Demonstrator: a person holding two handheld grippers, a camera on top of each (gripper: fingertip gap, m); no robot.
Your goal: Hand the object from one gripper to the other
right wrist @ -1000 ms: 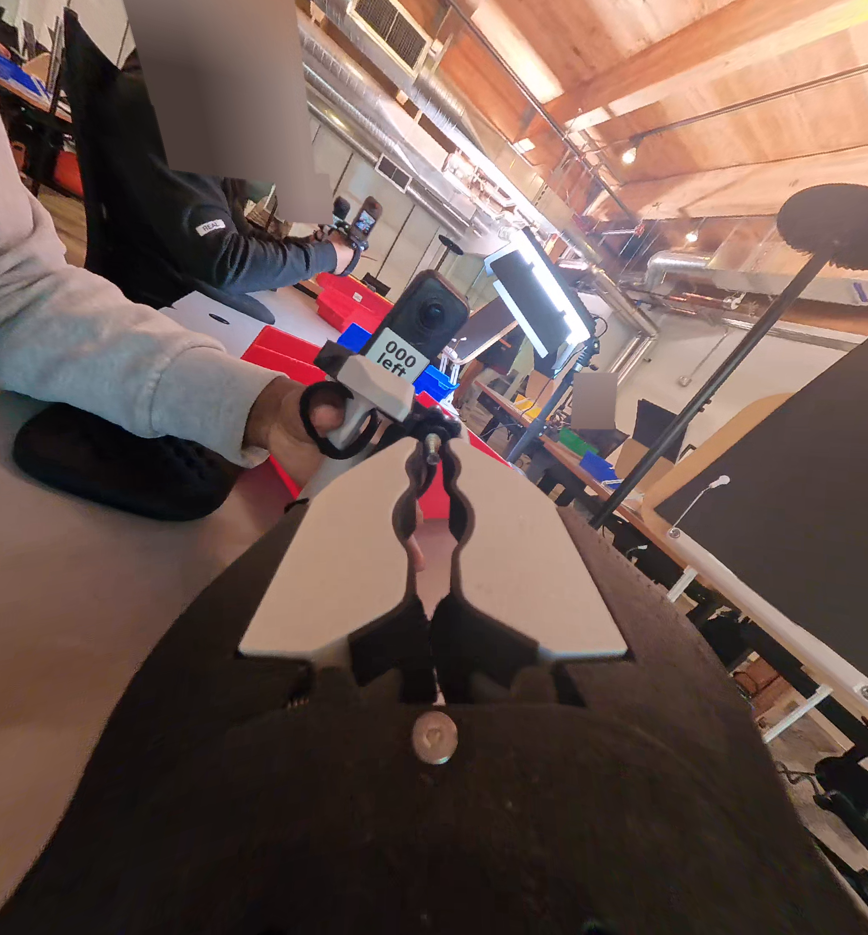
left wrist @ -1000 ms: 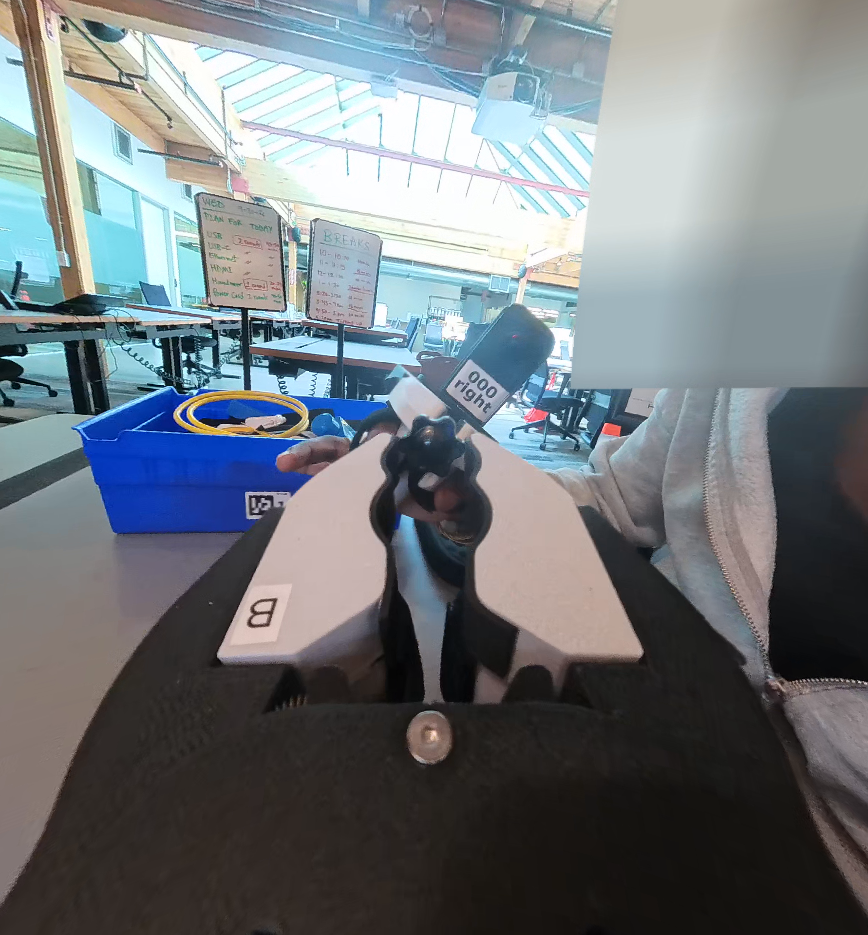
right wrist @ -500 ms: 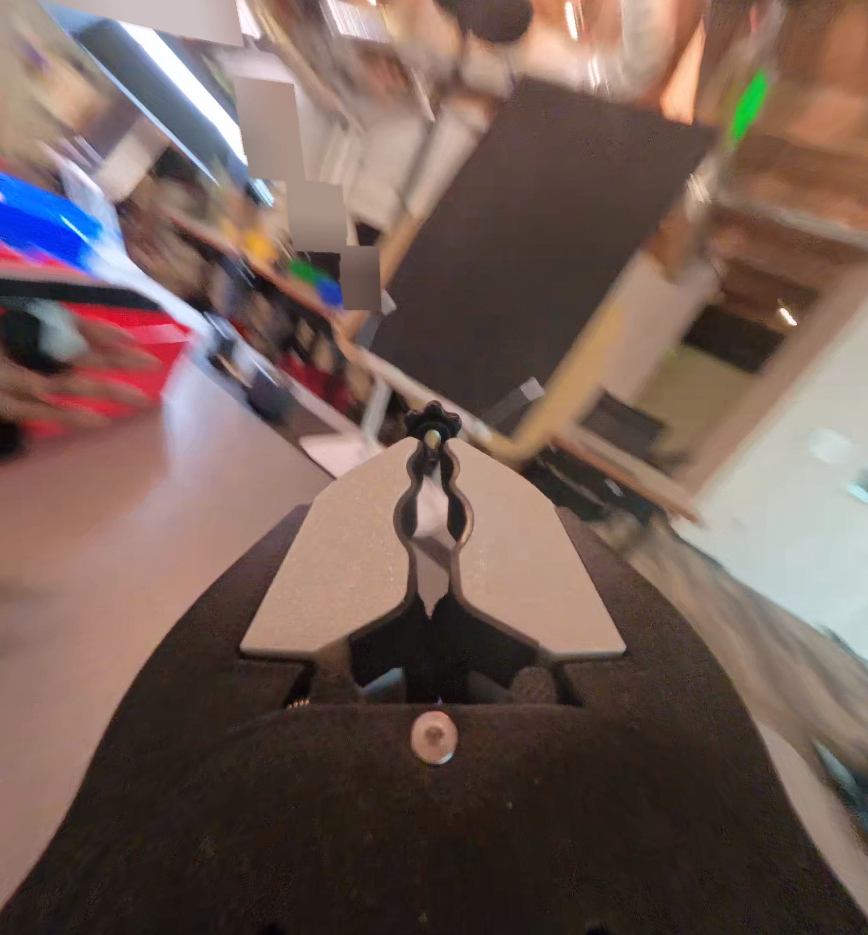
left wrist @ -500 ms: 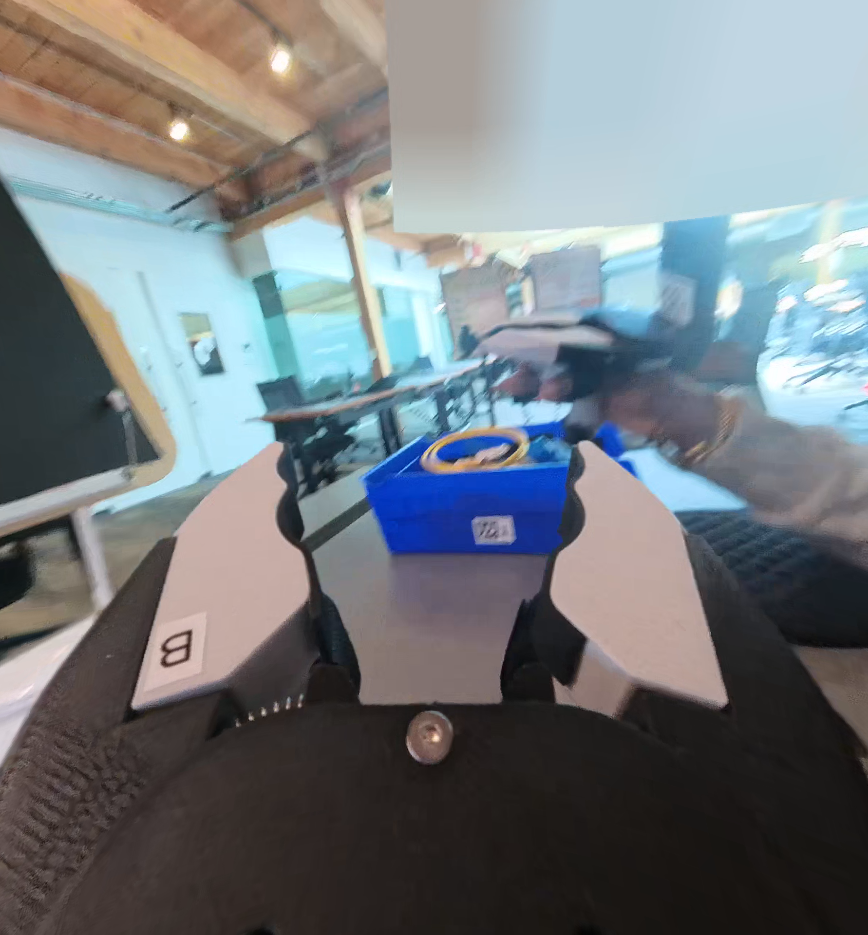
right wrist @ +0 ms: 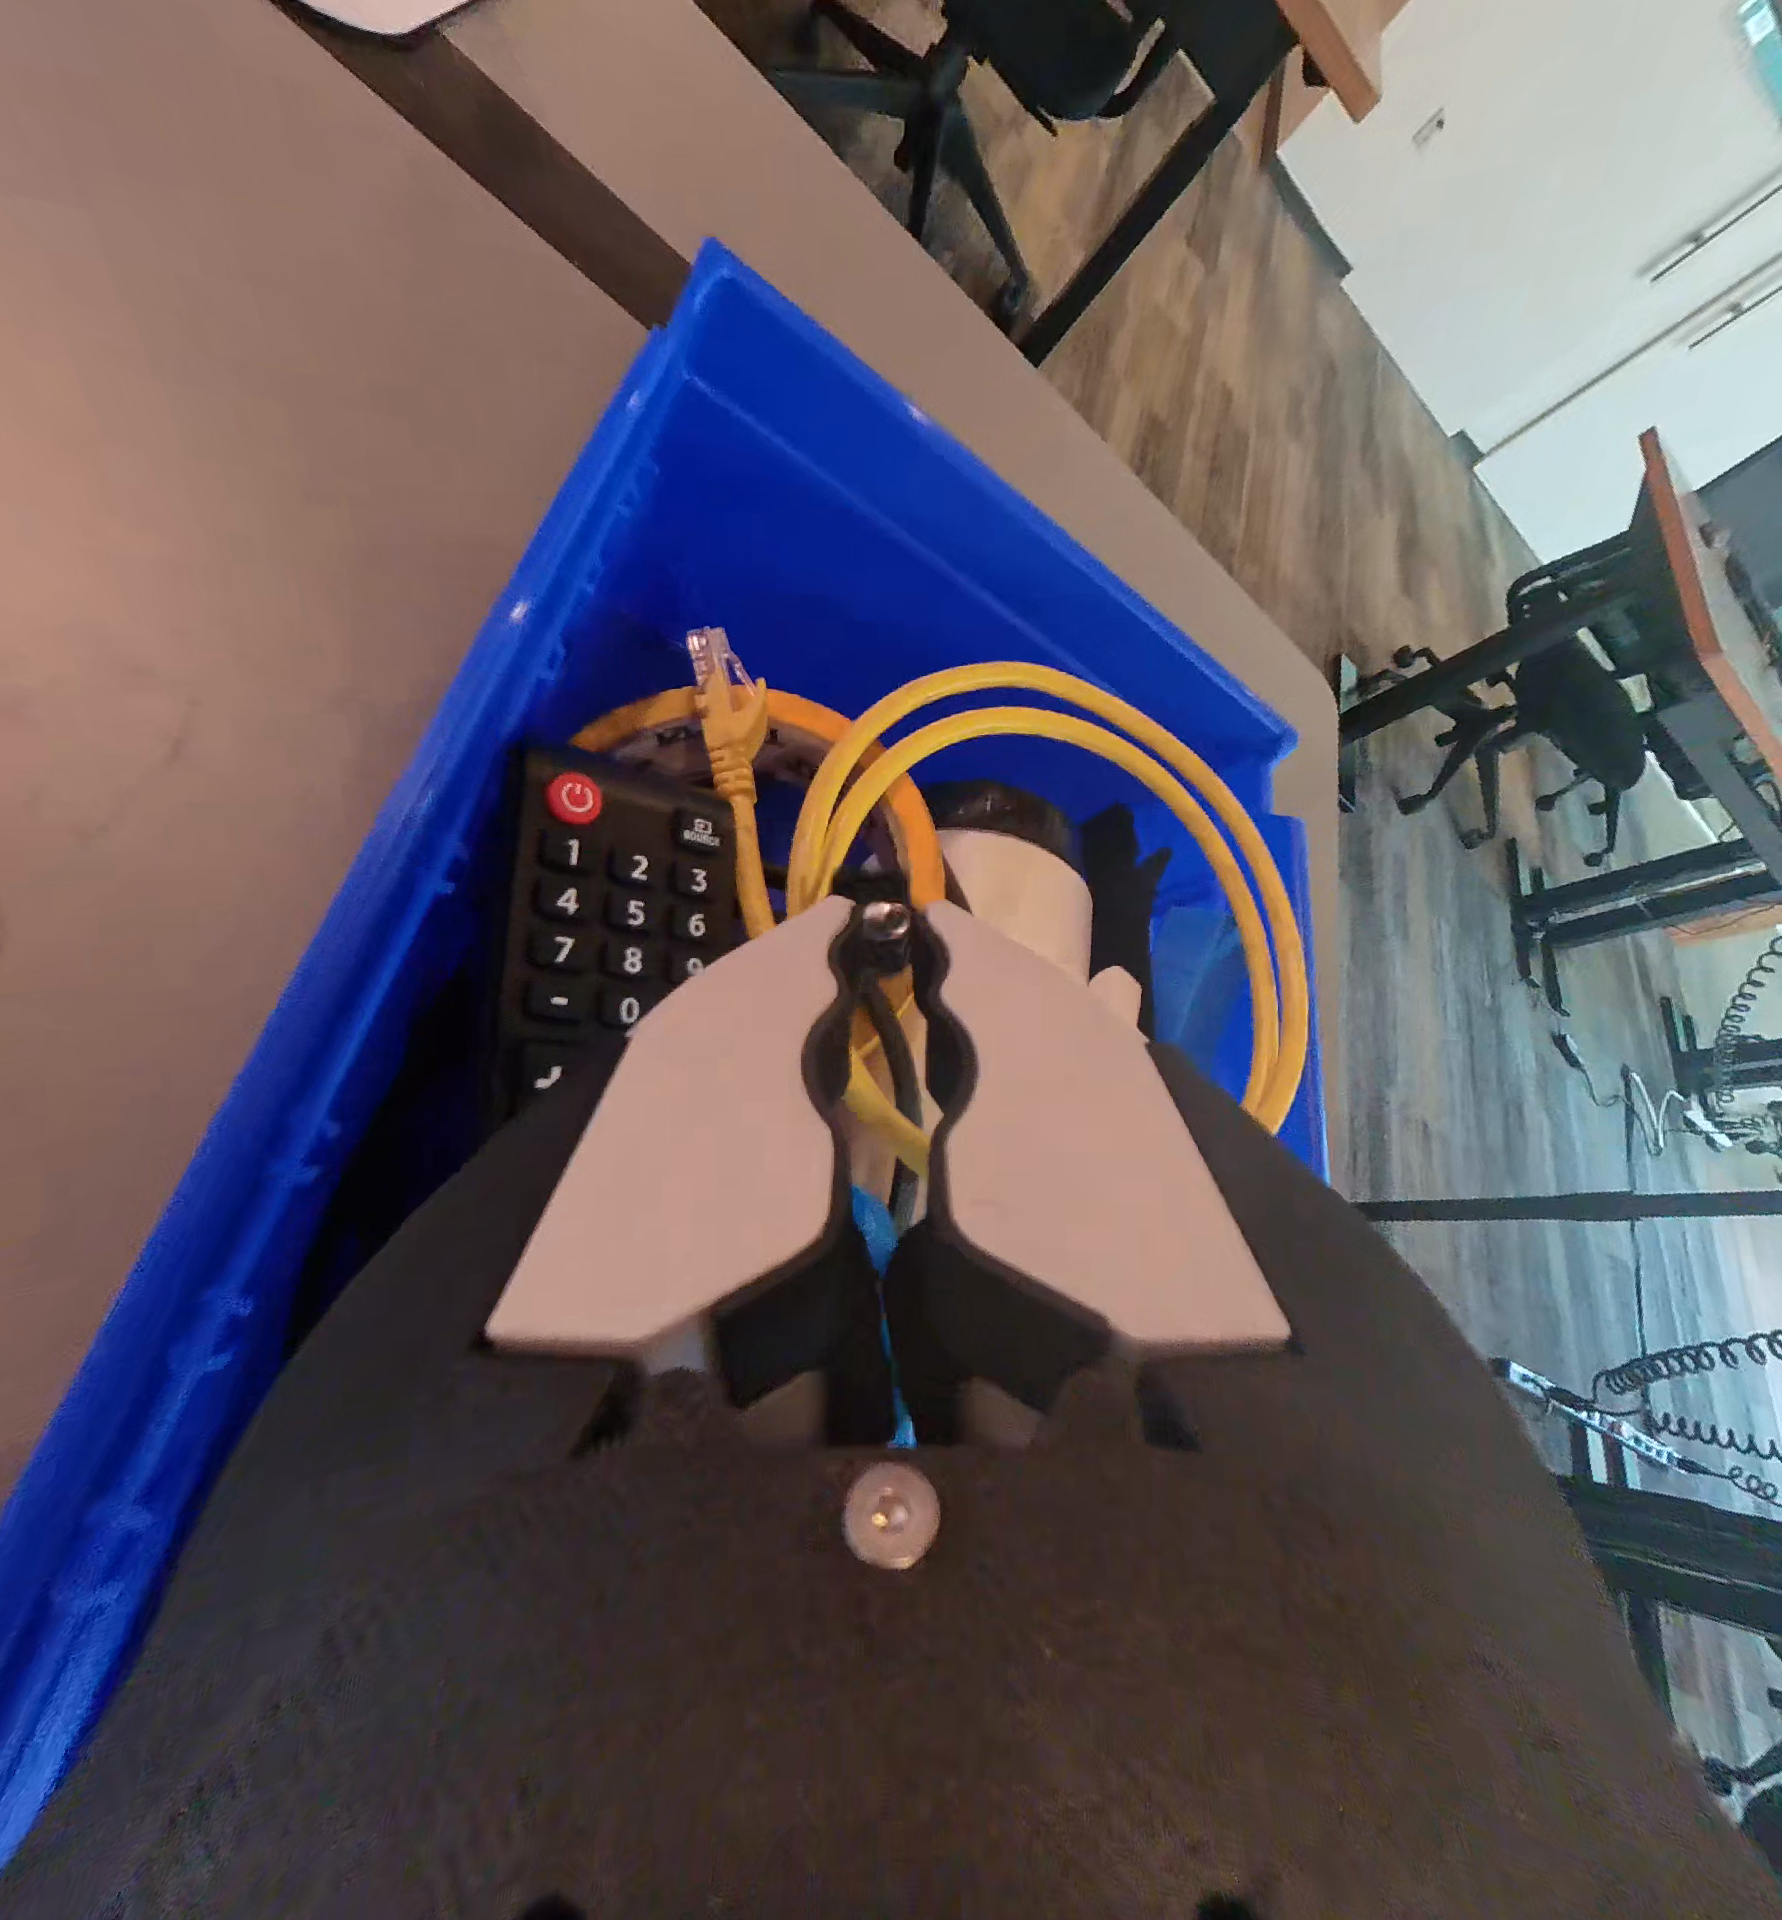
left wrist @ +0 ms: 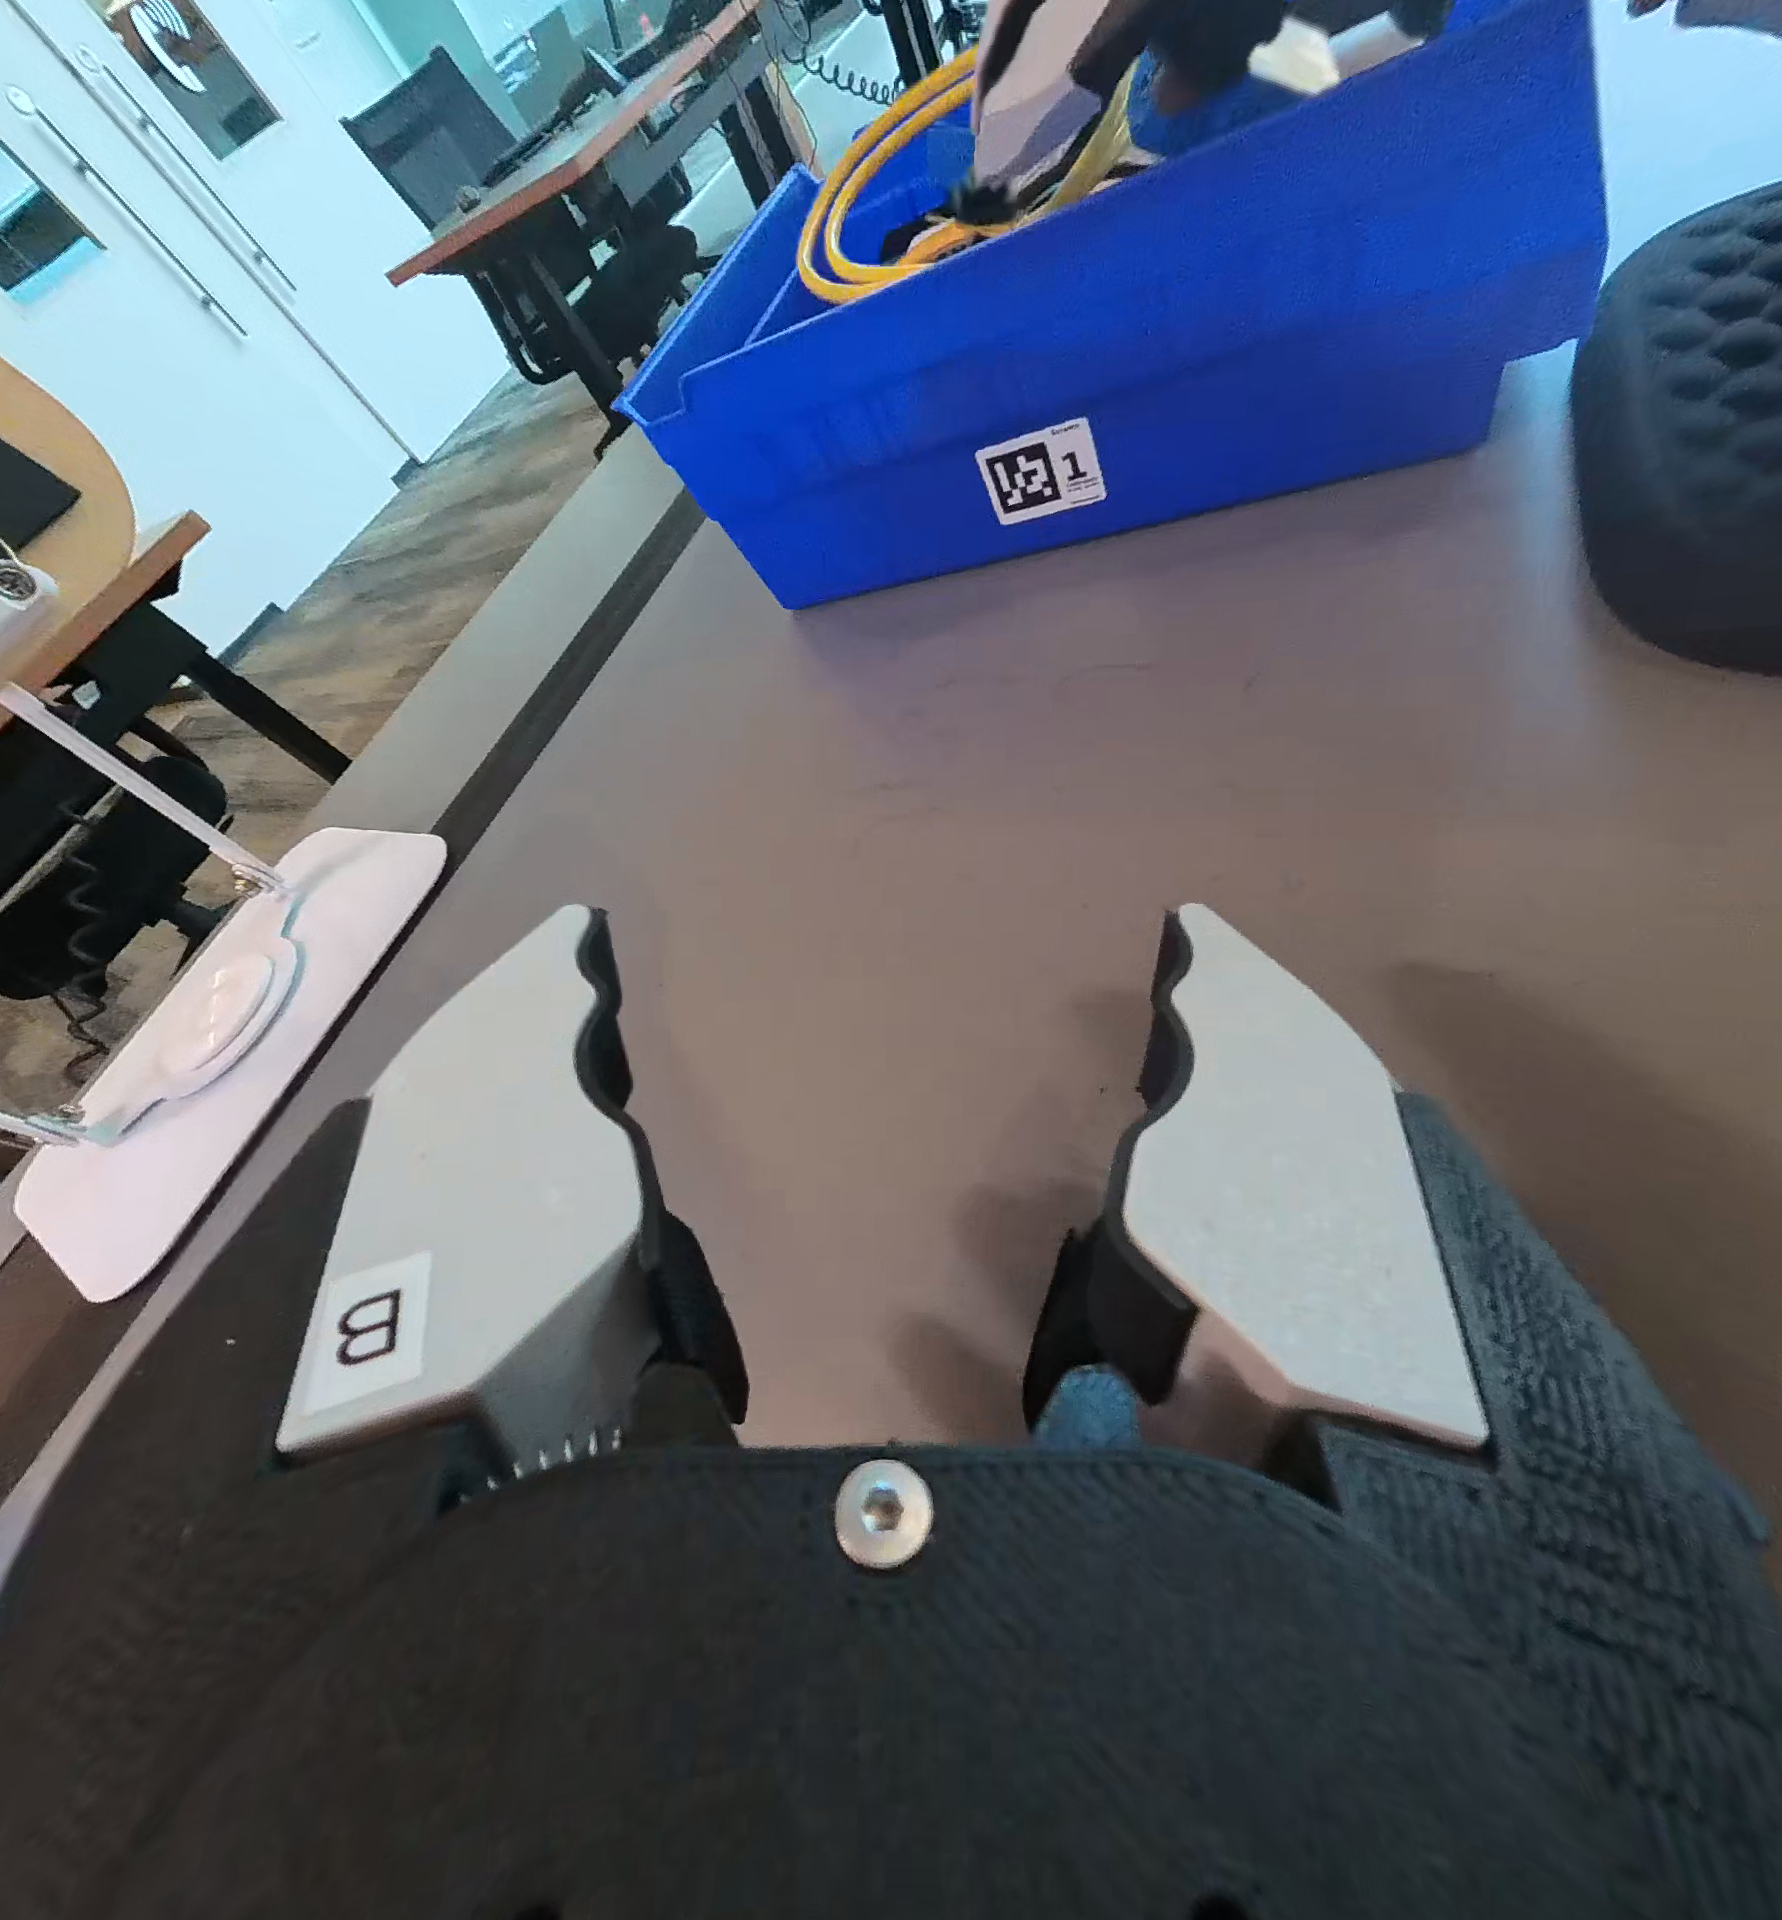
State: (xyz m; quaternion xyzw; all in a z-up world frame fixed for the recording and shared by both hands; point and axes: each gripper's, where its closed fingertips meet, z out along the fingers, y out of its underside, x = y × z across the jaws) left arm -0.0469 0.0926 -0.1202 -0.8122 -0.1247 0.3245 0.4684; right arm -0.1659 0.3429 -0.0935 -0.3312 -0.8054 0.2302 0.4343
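So the handover looks done. A second ago both grippers were nose to nose in the air, each pinched on the same small black knob with a screw through it. Now they're well apart and the knob has gone with the right one.

The left gripper (left wrist: 887, 1023) has its jaws spread wide with nothing between them, just bare grey counter (left wrist: 970, 790) underneath. It's dropped low and is angled down at the surface, with the blue bin (left wrist: 1126, 343) ahead of it and a black textured cushion (left wrist: 1728, 416) off to the side.

The right gripper (right wrist: 885, 920) has its jaws nearly together, clamped on the black knob (right wrist: 882, 925) right at the tips. You can see the metal screw end poking out. It has swung over and is pointing down into the bin (right wrist: 596, 582), so the knob sits just above the stuff in there: a yellow network cable (right wrist: 1053, 748) coiled up, a black remote (right wrist: 617, 914) along one wall, and a white cylinder thing (right wrist: 1022, 883) behind the tips. In the left wrist view you can just make out the right gripper's tip and the knob (left wrist: 986, 197) up over the bin.

My read is that the transfer itself is finished, since only one gripper has the knob. What's probably left is dropping it in the bin. The one thing I'd watch is that cable loop sitting right under the jaws. It could snag.
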